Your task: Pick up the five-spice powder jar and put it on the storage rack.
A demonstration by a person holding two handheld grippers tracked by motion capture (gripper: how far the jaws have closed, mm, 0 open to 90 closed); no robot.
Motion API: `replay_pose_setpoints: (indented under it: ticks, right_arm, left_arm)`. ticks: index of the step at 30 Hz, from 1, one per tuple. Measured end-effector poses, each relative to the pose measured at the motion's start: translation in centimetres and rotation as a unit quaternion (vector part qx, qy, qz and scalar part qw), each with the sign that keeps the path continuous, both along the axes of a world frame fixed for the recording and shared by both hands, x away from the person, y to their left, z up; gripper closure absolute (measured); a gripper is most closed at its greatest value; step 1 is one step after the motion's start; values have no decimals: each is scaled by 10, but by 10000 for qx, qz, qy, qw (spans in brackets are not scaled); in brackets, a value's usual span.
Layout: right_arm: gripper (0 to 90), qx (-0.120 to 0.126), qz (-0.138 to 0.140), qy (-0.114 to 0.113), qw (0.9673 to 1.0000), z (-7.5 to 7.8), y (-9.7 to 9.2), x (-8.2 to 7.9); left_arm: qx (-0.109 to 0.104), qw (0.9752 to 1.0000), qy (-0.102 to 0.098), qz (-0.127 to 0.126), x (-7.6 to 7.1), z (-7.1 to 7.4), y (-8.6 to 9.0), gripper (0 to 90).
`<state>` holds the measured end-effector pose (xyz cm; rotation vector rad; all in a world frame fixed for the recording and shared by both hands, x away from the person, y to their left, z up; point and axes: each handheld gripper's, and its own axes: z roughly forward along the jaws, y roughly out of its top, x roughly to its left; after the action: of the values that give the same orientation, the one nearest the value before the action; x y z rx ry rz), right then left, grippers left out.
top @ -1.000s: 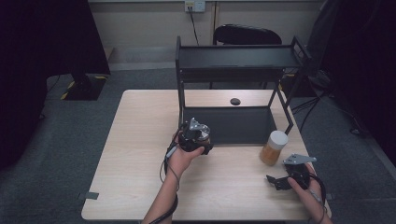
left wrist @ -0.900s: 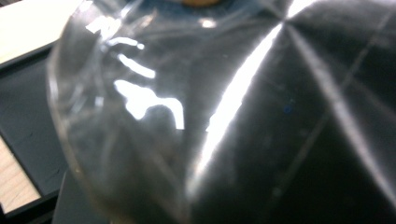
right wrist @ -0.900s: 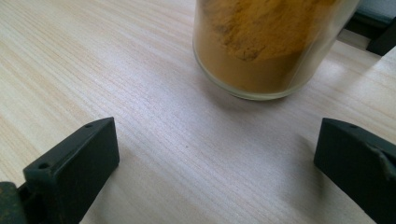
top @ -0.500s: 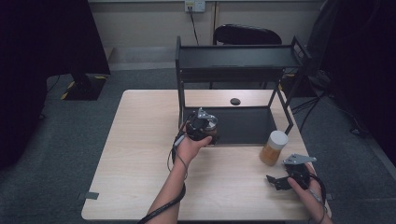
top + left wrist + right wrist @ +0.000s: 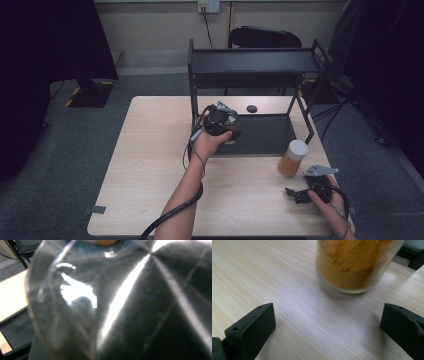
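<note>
The right gripper (image 5: pixel 300 193) rests near the tabletop (image 5: pixel 150 165) edge, jaws spread wide and empty, facing the jar (image 5: pixel 293 158) of yellow powder just ahead. Farther off, the left gripper (image 5: pixel 226 126) is clamped on a clear glass jar (image 5: pixel 75 302) beside the black shelf (image 5: pixel 255 65).
</note>
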<state>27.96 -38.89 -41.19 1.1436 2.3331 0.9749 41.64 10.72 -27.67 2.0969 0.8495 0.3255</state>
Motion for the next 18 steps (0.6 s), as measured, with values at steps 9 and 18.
replay_pose_setpoints:
  ticks: [9,18]
  right_arm:
    - [0,3,-6,6,10000,0,0,0]
    - [0,0,-1,1,10000,0,0,0]
  left_arm:
    - [106,9999,-64,-4,4,27,-3,311]
    - [156,9998,-134,10,5,55,0,311]
